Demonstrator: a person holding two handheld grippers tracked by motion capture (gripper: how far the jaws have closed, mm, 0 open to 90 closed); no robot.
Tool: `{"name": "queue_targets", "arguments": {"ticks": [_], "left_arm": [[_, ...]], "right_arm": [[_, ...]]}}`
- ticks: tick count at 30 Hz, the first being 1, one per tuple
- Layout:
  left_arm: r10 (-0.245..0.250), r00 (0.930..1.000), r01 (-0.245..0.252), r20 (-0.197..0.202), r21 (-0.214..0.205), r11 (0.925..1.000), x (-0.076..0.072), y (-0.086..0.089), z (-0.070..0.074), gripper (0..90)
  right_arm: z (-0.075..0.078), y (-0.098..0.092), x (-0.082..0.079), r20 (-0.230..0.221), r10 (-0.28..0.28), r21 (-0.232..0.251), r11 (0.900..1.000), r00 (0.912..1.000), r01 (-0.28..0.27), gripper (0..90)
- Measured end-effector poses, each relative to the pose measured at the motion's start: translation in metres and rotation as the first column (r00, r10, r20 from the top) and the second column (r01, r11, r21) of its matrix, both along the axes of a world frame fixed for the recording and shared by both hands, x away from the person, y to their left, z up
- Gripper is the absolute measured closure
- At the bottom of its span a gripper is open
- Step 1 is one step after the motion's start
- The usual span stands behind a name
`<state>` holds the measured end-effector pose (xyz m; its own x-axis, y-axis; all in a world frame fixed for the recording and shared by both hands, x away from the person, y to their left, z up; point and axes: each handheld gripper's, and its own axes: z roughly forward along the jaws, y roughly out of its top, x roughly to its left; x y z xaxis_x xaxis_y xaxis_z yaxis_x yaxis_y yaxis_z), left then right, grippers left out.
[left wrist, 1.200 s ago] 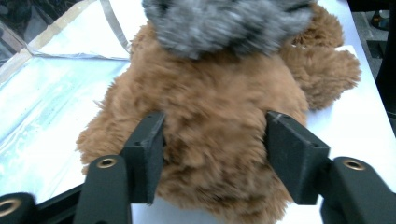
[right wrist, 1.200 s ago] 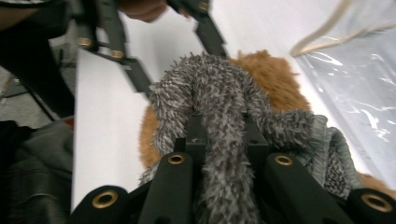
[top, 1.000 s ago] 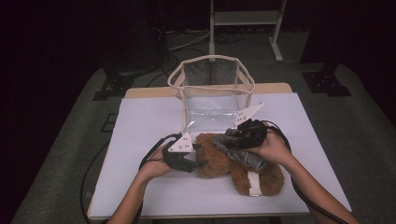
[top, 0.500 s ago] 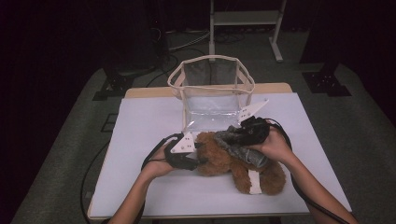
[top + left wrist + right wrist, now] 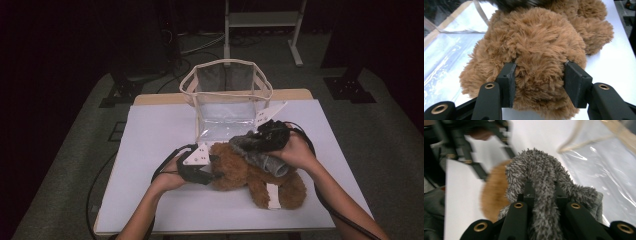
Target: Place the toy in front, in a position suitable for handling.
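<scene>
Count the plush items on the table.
2. The brown teddy bear lies on the white table before the clear bag; the grey furry piece lies across the bear. More could be hidden beneath.

I am seeing the plush bear (image 5: 252,175) lying on the table (image 5: 150,130), just in front of the clear bag (image 5: 226,97) standing at the far middle. The fuzzy cloth (image 5: 257,152) is lying on top of the bear. My left gripper (image 5: 212,172) is sitting at the bear's left end, my right gripper (image 5: 260,137) behind it, on the cloth.
</scene>
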<state>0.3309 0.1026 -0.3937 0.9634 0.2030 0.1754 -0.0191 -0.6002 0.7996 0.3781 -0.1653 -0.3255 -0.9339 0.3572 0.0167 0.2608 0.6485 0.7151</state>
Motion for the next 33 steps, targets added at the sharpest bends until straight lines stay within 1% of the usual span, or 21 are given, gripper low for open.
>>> {"name": "queue_targets", "arguments": {"ticks": [3, 4, 7, 8, 9, 12, 13, 14, 16, 18, 19, 21, 22, 23, 25, 26, 27, 28, 30, 31, 33], "left_arm": [[0.001, 1.0000, -0.001, -0.001, 0.006, 1.0000, 0.000, 0.002, 0.002, 45.3], [0.006, 1.0000, -0.007, -0.006, -0.006, 1.0000, 0.001, 0.003, 0.004, 43.6], [0.005, 1.0000, -0.005, -0.004, -0.027, 0.9996, 0.001, 0.003, 0.008, 40.2], [0.000, 1.0000, 0.000, -0.004, -0.045, 0.9990, 0.000, 0.001, 0.011, 37.8], [-0.010, 0.9999, 0.010, -0.006, -0.049, 0.9988, -0.002, -0.002, 0.012, 37.0], [-0.040, 0.9991, 0.040, -0.014, -0.024, 0.9989, -0.005, -0.010, 0.010, 37.4], [-0.040, 0.9991, 0.040, -0.014, -0.024, 0.9989, -0.005, -0.010, 0.010, 38.7], [-0.052, 0.9982, 0.052, -0.031, -0.011, 0.9986, -0.007, -0.011, 0.007, 39.9], [-0.061, 0.9977, 0.061, -0.029, 0.013, 0.9980, -0.010, -0.011, 0.006, 40.7], [-0.079, 0.9965, 0.079, -0.027, 0.030, 0.9964, -0.013, -0.011, 0.006, 41.1], [-0.078, 0.9965, 0.079, -0.028, 0.031, 0.9964, -0.013, -0.010, 0.006, 41.1], [-0.074, 0.9966, 0.075, -0.037, 0.020, 0.9970, -0.013, -0.009, 0.008, 39.9], [-0.078, 0.9965, 0.078, -0.030, 0.012, 0.9969, -0.011, -0.008, 0.010, 38.7], [-0.070, 0.9972, 0.069, -0.026, -0.012, 0.9975, -0.009, -0.007, 0.013, 38.1], [-0.045, 0.9986, 0.043, -0.029, -0.065, 0.9970, -0.007, -0.005, 0.017, 35.4], [-0.042, 0.9986, 0.039, -0.034, -0.066, 0.9970, -0.007, -0.006, 0.017, 34.6], [-0.042, 0.9986, 0.039, -0.034, -0.066, 0.9970, -0.007, -0.006, 0.017, 34.5], [-0.057, 0.9972, 0.055, -0.048, -0.045, 0.9975, -0.008, -0.008, 0.014, 34.7], [-0.065, 0.9963, 0.062, -0.057, -0.041, 0.9972, -0.009, -0.011, 0.010, 35.9], [-0.061, 0.9962, 0.060, -0.063, -0.019, 0.9980, -0.011, -0.012, 0.008, 38.3], [-0.057, 0.9963, 0.056, -0.064, -0.016, 0.9983, -0.013, -0.012, 0.008, 39.2]], "right_arm": [[-0.002, -0.009, 0.007, -0.018, -0.033, -0.004, 0.9995, 0.9993, 0.032, 77.8], [-0.008, -0.015, 0.009, -0.053, -0.040, -0.002, 0.9992, 0.9978, 0.040, 77.8], [-0.015, -0.014, 0.003, -0.068, -0.022, 0.002, 0.9998, 0.9975, 0.022, 77.8], [-0.019, -0.011, -0.007, -0.078, 0.010, 0.013, 0.9999, 0.9969, -0.009, 77.9], [-0.020, -0.009, -0.011, -0.079, 0.018, 0.014, 0.9998, 0.9967, -0.017, 77.9], [-0.022, -0.004, -0.028, -0.082, 0.073, 0.010, 0.9974, 0.9940, -0.072, 77.8], [-0.022, -0.004, -0.028, -0.082, 0.073, 0.010, 0.9974, 0.9940, -0.072, 77.8], [-0.016, -0.005, -0.030, -0.065, 0.075, 0.001, 0.9971, 0.9950, -0.076, 77.8], [-0.010, -0.009, -0.025, -0.063, 0.059, 0.018, 0.9982, 0.9963, -0.058, 77.8], [-0.004, -0.017, -0.015, -0.041, 0.016, 0.020, 0.9997, 0.9990, -0.015, 77.8], [-0.003, -0.022, -0.008, -0.050, -0.013, 0.030, 0.9994, 0.9986, 0.015, 77.8], [-0.009, -0.029, 0.000, -0.078, -0.041, 0.033, 0.9985, 0.9961, 0.044, 77.8], [-0.014, -0.029, 0.001, -0.094, -0.041, 0.030, 0.9986, 0.9947, 0.044, 77.9], [-0.019, -0.029, 0.000, -0.102, -0.034, 0.033, 0.9988, 0.9942, 0.038, 78.0], [-0.031, -0.025, -0.011, -0.118, -0.010, 0.063, 0.9978, 0.9929, 0.017, 78.3], [-0.034, -0.024, -0.018, -0.129, 0.011, 0.076, 0.9971, 0.9916, -0.001, 78.3], [-0.036, -0.021, -0.026, -0.124, 0.026, 0.078, 0.9968, 0.9919, -0.017, 78.3], [-0.035, -0.020, -0.033, -0.112, 0.041, 0.076, 0.9966, 0.9929, -0.032, 78.3], [-0.033, -0.020, -0.036, -0.105, 0.052, 0.078, 0.9960, 0.9931, -0.044, 78.2], [-0.023, -0.023, -0.038, -0.073, 0.049, 0.062, 0.9970, 0.9961, -0.045, 78.0], [-0.013, -0.029, -0.033, -0.060, 0.027, 0.093, 0.9954, 0.9978, -0.022, 77.9]]}}
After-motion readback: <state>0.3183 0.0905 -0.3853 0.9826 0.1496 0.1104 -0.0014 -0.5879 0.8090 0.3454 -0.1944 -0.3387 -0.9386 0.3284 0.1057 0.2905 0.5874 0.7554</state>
